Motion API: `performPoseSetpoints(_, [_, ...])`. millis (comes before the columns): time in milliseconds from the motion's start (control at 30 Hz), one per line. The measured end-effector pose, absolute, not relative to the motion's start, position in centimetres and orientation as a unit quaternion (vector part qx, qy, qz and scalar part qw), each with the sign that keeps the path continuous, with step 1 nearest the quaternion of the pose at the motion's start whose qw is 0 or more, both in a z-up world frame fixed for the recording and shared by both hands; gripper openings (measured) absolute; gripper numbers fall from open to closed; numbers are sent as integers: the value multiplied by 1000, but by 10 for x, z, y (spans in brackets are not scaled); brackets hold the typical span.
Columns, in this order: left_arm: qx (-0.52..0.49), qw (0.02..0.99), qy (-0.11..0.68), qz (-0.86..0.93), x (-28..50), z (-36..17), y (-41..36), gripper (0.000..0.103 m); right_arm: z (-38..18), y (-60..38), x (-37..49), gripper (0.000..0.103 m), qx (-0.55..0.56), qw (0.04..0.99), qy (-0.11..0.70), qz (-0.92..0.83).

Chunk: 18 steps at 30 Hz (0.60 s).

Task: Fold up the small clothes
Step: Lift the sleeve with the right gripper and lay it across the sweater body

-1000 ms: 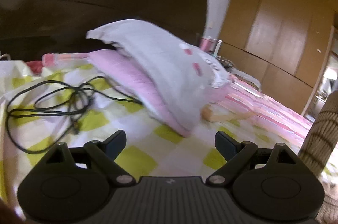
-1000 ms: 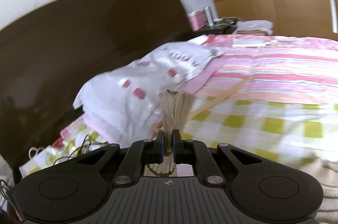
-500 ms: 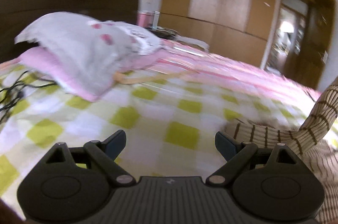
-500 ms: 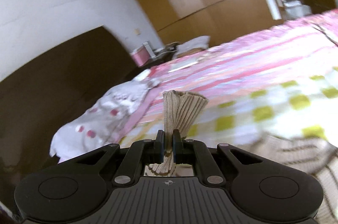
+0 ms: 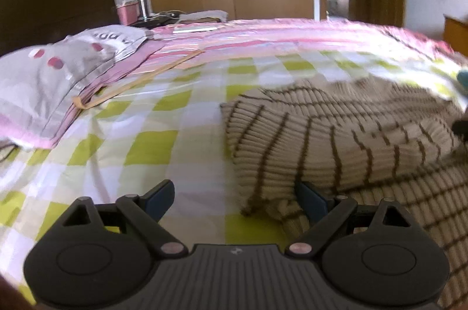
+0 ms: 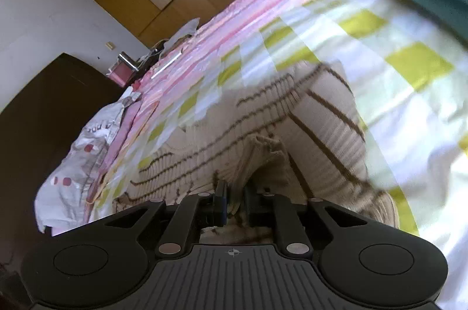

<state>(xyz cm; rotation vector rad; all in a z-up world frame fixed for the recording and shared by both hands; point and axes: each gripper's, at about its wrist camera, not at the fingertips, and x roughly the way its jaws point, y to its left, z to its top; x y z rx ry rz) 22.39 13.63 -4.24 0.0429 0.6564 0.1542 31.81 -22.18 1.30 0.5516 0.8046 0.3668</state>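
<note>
My left gripper point(image 5: 235, 197) hangs low over the bed point(image 5: 163, 117) with its fingers point(image 5: 159, 196) spread wide and nothing between them; the right one sits against the edge of the beige striped sweater point(image 5: 336, 140). That sweater lies bunched on the checked bedspread, right of centre. On my right gripper point(image 6: 233, 203) the jaws are opening, a bunched fold of sweater point(image 6: 263, 160) between them, slackly pinched. A grey pillow point(image 5: 58, 76) lies near the headboard.
</note>
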Motion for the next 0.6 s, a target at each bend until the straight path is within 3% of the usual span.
performPoseSetpoints(300, [48,943,322,69,233,-35,122,96,2,-229,331,22,295,851,393,184])
performPoseSetpoints(433, [64,944,317,64,240,-27,119,96,14,-215,344,9,279,855,395,187])
performPoseSetpoints(600, [35,960,272,63,238,-2,123,96,61,-213,343,7,303,867,320,235])
